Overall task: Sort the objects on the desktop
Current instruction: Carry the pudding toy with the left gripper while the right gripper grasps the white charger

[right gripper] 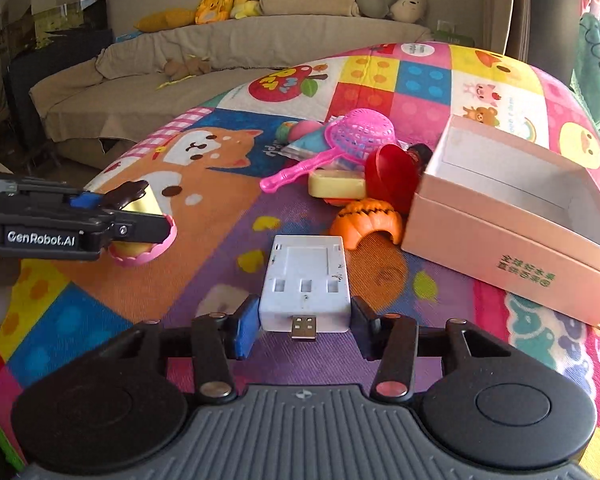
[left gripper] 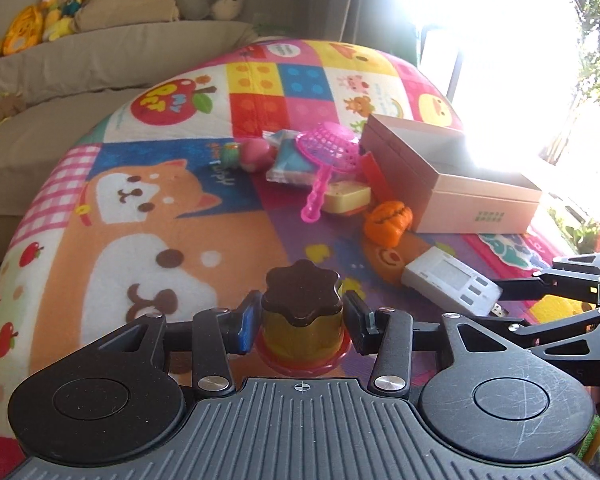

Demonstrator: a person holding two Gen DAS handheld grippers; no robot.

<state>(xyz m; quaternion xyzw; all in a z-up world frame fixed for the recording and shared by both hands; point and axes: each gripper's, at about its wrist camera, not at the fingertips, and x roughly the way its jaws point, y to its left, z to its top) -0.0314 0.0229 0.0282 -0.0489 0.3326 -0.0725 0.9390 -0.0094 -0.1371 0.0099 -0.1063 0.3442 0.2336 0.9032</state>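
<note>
My left gripper (left gripper: 302, 320) is shut on a toy pudding (left gripper: 300, 296) with a brown flower-shaped top, a gold body and a pink base, held just above the patterned mat. The right wrist view shows the same gripper (right gripper: 156, 216) and pudding (right gripper: 148, 250) at the left. A white USB charger (right gripper: 304, 276) lies on the mat with its plug toward the camera. My right gripper (right gripper: 304, 320) has its pads against the charger's two long sides. In the left wrist view the charger (left gripper: 452, 284) lies at the right, with the right gripper (left gripper: 500, 304) at its near end.
An open pink cardboard box (right gripper: 500, 240) stands at the right, empty inside. Beside it are heaped an orange toy pumpkin (right gripper: 370, 220), a yellow block (right gripper: 336, 184), a red shell (right gripper: 392, 176), a pink strainer (right gripper: 356, 132) and a small ball (right gripper: 300, 130). A sofa stands behind the mat.
</note>
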